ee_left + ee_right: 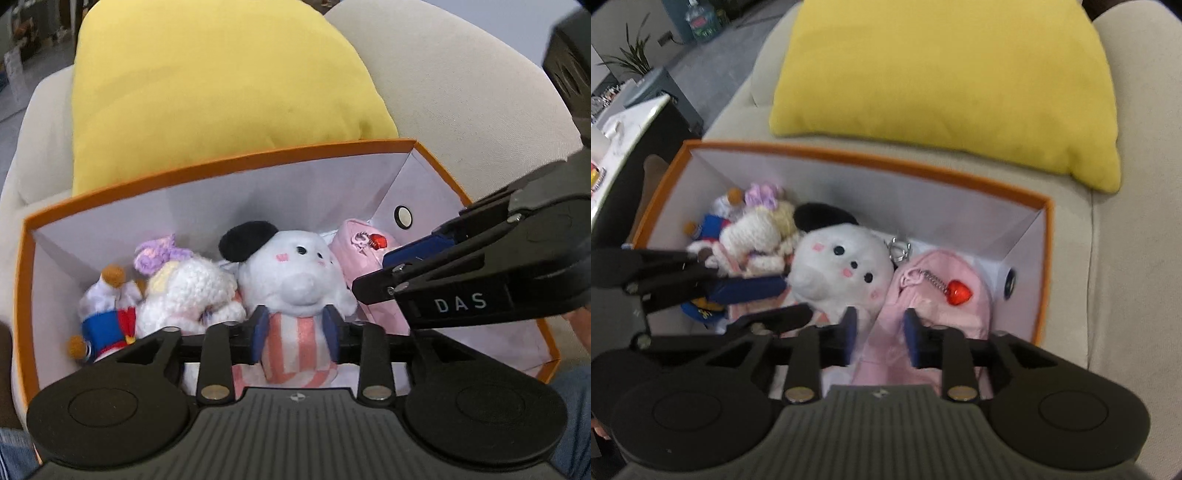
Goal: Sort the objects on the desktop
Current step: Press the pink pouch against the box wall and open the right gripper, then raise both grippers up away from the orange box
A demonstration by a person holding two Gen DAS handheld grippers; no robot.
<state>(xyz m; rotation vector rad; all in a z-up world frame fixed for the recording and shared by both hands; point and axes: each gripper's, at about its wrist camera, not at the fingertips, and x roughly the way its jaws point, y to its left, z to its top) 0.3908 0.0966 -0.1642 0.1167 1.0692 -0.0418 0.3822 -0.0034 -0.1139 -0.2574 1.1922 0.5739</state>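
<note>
An orange-rimmed box [221, 162] with pale lilac-white inner walls holds a white plush toy [295, 273] with a black ear, pink cheeks and pink-and-white striped body, a white crocheted doll [184, 291] with a purple bow, and a pink pouch [934, 295] bearing a red heart charm [958, 292]. Behind lies a yellow cushion [221, 92] on a beige sofa [461, 92].

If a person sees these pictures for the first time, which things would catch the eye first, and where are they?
First, the big bright yellow cushion resting on the beige sofa, just behind the orange-rimmed cardboard box. Next, the white plush toy with one black ear in the middle of the box, with the left gripper astride its striped body. At its right lies a pink fabric pouch with a red heart charm.
</note>
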